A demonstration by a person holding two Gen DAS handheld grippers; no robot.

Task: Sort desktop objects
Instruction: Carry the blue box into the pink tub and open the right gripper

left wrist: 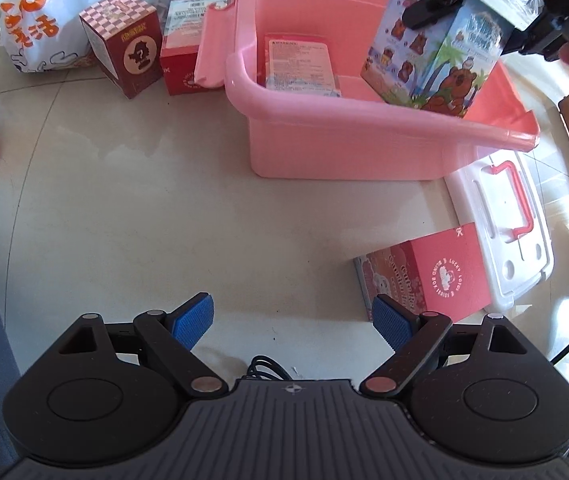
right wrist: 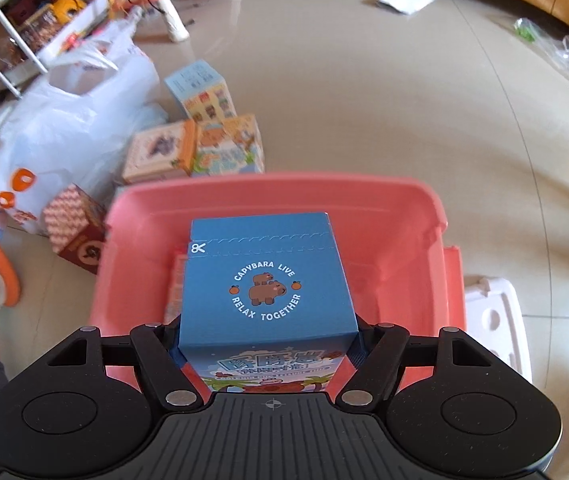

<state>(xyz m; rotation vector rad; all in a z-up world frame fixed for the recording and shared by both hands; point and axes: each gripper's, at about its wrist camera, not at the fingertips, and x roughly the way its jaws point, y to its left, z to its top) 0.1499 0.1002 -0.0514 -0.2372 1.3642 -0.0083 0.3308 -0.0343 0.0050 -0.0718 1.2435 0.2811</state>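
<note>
Pink plastic bin (right wrist: 404,216) is the landmark on the tiled floor (left wrist: 164,200), its white lid (left wrist: 504,232) lying just beside it. Right tongs (right wrist: 268,344) clamp the blue capybara box (right wrist: 264,280) by its side walls, lid-face up, w/ box hanging above bin interior, presumably so it drops in upright next to the flat packet (left wrist: 300,64) already inside. Left tongs (left wrist: 292,320) stand wide & empty in front of bin; a pink box (left wrist: 440,272) lies near them, prob. next pick. Unsorted boxes, e.g. checkered box (left wrist: 124,44), & a white bag (left wrist: 44,12) wait beyond bin.
</note>
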